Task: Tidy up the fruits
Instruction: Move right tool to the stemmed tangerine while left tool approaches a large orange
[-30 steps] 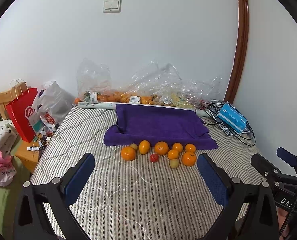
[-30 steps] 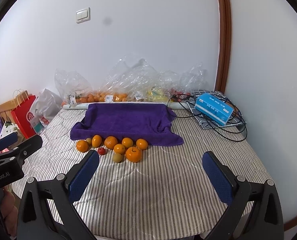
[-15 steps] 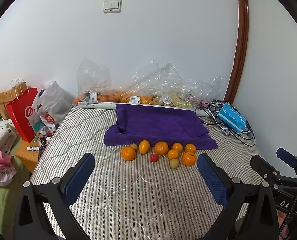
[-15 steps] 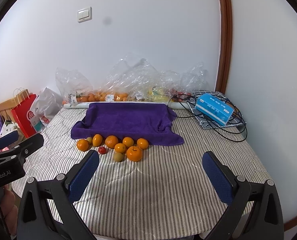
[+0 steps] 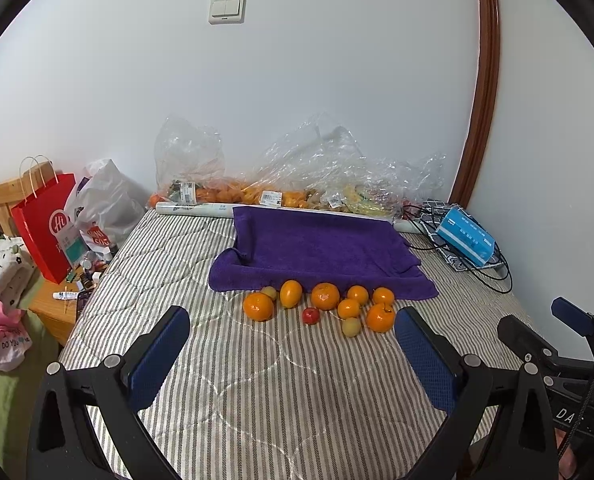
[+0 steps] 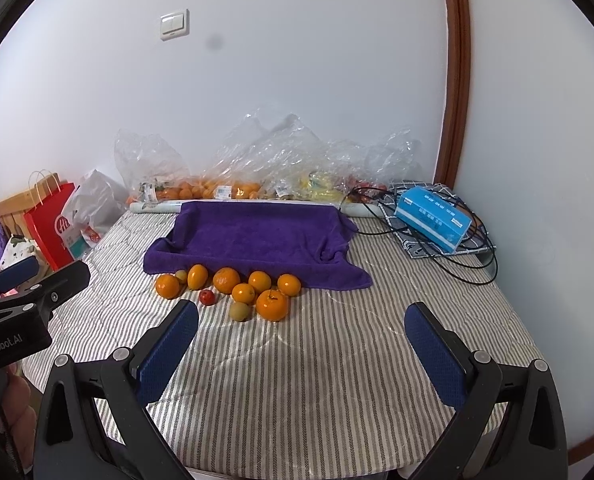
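In the left wrist view the left gripper fills the lower frame with its blue-padded fingers spread wide and nothing between them; the cluster of fruits lies on the striped mattress just above centre, beyond the fingertips and between their lines, along the near edge of the purple towel; within it a small red fruit sits among oranges and what look like two pale greenish ones. In the right wrist view the right gripper is likewise released and empty; the fruits lie above its left finger, left of centre; a blue box rests on cables at the right.
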`<state>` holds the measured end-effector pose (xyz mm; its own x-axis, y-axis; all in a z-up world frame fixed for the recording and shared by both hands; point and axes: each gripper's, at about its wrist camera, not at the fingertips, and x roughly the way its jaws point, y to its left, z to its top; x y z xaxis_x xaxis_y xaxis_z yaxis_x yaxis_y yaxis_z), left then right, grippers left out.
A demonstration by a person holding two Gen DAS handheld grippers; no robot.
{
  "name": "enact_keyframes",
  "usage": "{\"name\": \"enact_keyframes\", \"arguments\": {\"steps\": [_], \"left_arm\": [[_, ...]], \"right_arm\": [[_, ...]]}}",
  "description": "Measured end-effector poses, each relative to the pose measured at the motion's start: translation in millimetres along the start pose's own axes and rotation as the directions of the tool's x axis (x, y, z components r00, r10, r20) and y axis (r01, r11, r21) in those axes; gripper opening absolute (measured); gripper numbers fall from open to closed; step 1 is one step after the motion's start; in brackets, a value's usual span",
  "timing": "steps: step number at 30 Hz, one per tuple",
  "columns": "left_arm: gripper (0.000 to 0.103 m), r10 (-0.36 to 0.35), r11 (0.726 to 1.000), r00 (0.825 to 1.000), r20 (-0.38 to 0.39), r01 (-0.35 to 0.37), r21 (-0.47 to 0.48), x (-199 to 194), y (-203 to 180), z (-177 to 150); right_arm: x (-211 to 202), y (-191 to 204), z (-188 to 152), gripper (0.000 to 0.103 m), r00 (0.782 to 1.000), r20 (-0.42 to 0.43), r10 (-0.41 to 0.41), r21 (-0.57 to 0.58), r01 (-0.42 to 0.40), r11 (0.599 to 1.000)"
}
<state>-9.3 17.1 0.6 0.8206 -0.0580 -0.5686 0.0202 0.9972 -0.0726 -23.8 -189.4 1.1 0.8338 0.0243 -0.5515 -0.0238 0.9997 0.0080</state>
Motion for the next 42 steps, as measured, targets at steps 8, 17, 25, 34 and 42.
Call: {"name": "enact_keyframes", "arguments": {"steps": [8, 17, 25, 34, 42], "left_arm": [[0.103, 0.022, 1.0, 0.999, -0.025, -0.022, 0.006, 19.4, 7.8, 2.2], [0.103, 0.059, 0.998, 0.994, -0.088, -0.056, 0.036, 62.0, 15.8, -5.1], [0.103, 0.081, 0.997, 0.987, -0.138, -0.081, 0.005, 107.9, 37.7, -14.6], [0.1, 0.116, 0.993, 0.969, -0.216, -0.115, 0.02, 161.5, 60.8, -31.0], [0.098, 0.055, 0.998, 0.959, -0.278, -0.06, -0.011, 187.0, 71.4, -37.6]], "right_arm": [[14.9, 6.3, 1.0, 0.102, 1.0, -0.029, 0.011, -0.012, -0.012, 1.0], [54.3, 7.4, -6.5, 0.101, 0.993, -0.108, 0.039, -0.012, -0.04, 0.999], [99.6, 1.2, -13.0, 0.097, 0.987, -0.16, 0.027, 0.012, -0.025, 1.0], [158.1, -15.5, -26.5, 0.08, 0.967, -0.243, 0.074, 0.084, -0.055, 0.995], [195.1, 3.3, -36.5, 0.073, 0.943, -0.285, 0.17, 0.07, -0.157, 0.985]]}}
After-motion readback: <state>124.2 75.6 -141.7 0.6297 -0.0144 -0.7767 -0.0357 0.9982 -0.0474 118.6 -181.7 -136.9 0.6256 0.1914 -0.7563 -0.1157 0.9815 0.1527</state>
